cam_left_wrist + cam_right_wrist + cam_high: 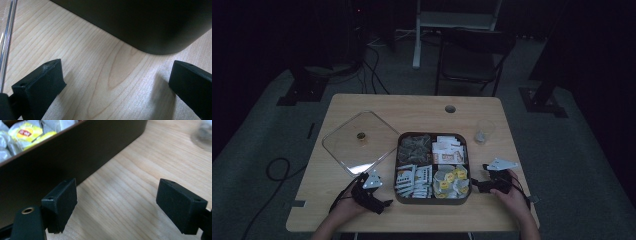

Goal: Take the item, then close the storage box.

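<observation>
From the high view we see our left gripper (373, 194) resting on the table (362, 102) just left of the box (432, 200), near its front left corner, and our right gripper (484, 184) just right of the box's right wall. The light is dim, so we cannot judge the jaws here. The box has four compartments of tea bags and sachets; printing on the white packets is too small to read. Beyond our left gripper lies the clear lid (357, 142) with a small knob. Past our right gripper stands a glass (483, 131), faint against the wood.

In the left gripper view our jaws stand wide apart with nothing between them but bare wood. Straight ahead the box (150, 22) shows a dark rounded corner, its top cut off. The lid's edge (6, 42) runs along the far left, mostly out of frame.

In the right gripper view our jaws are likewise spread wide and empty. The box wall (62, 160) lies just beside the left-hand jaw. Over its rim we see tea bags (27, 133) with yellow tags bearing a red logo, too blurred to read. The glass (203, 135) is a blur ahead on the right.
</observation>
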`<act>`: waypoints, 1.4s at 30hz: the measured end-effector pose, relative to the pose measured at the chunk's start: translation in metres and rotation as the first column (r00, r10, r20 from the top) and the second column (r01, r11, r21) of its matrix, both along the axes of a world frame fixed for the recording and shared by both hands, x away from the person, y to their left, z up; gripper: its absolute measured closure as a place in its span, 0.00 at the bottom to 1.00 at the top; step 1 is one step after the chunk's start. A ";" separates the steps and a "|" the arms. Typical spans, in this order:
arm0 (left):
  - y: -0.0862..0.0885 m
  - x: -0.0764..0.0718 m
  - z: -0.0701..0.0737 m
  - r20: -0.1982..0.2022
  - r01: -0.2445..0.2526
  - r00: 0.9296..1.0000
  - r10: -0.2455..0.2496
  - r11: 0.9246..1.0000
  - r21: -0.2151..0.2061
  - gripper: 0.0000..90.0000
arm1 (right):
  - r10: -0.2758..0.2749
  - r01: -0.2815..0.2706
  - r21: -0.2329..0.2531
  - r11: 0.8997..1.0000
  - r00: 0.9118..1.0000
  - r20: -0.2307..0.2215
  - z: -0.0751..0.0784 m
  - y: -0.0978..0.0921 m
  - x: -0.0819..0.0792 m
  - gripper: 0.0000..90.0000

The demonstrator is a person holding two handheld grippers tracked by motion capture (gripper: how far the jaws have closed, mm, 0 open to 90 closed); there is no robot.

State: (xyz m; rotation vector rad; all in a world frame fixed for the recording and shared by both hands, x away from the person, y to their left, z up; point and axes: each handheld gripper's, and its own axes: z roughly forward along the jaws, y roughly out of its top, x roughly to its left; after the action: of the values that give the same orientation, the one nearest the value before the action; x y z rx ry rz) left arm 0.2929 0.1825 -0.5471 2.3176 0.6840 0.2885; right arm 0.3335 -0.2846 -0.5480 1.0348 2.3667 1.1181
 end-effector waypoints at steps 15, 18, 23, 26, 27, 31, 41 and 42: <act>0.000 0.000 0.000 0.000 0.000 1.000 0.000 1.000 0.000 0.00 | 0.034 -0.036 -0.043 0.998 0.999 -0.034 -0.002 0.006 0.003 0.19; 0.000 -0.001 0.000 0.000 -0.001 1.000 0.001 1.000 0.000 0.00 | 0.034 -0.035 -0.044 0.998 0.999 -0.034 -0.002 0.006 0.003 0.19; 0.000 -0.001 0.000 0.000 -0.006 1.000 0.006 1.000 0.001 0.00 | 0.031 -0.032 -0.046 0.998 0.999 -0.033 -0.002 0.006 0.002 0.19; -0.001 -0.002 0.000 -0.001 -0.020 1.000 0.020 1.000 -0.001 0.00 | 0.030 -0.032 -0.046 0.998 0.999 -0.033 -0.002 0.006 0.002 0.19; -0.001 -0.002 0.000 -0.001 -0.020 1.000 0.020 1.000 -0.001 0.00 | 0.030 -0.032 -0.046 0.998 0.999 -0.033 -0.002 0.006 0.002 0.19; -0.001 -0.003 0.000 -0.001 -0.024 1.000 0.024 1.000 0.000 0.00 | 0.026 -0.028 -0.046 0.999 0.999 -0.032 -0.002 0.006 0.002 0.19; 0.008 -0.002 0.006 -0.041 -0.037 0.999 0.036 0.999 -0.013 0.00 | 0.026 -0.027 -0.044 0.999 0.999 -0.034 -0.002 0.006 0.001 0.19; 0.010 -0.002 0.007 -0.049 -0.035 0.998 0.034 0.999 -0.026 0.00 | 0.026 -0.028 -0.044 0.999 0.999 -0.034 -0.002 0.006 0.001 0.19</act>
State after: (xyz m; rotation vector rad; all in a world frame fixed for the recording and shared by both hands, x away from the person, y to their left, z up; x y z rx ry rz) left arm 0.2913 0.1924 -0.5405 2.2956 0.7477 0.2383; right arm 0.3342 -0.2784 -0.5499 1.0171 2.4271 1.0598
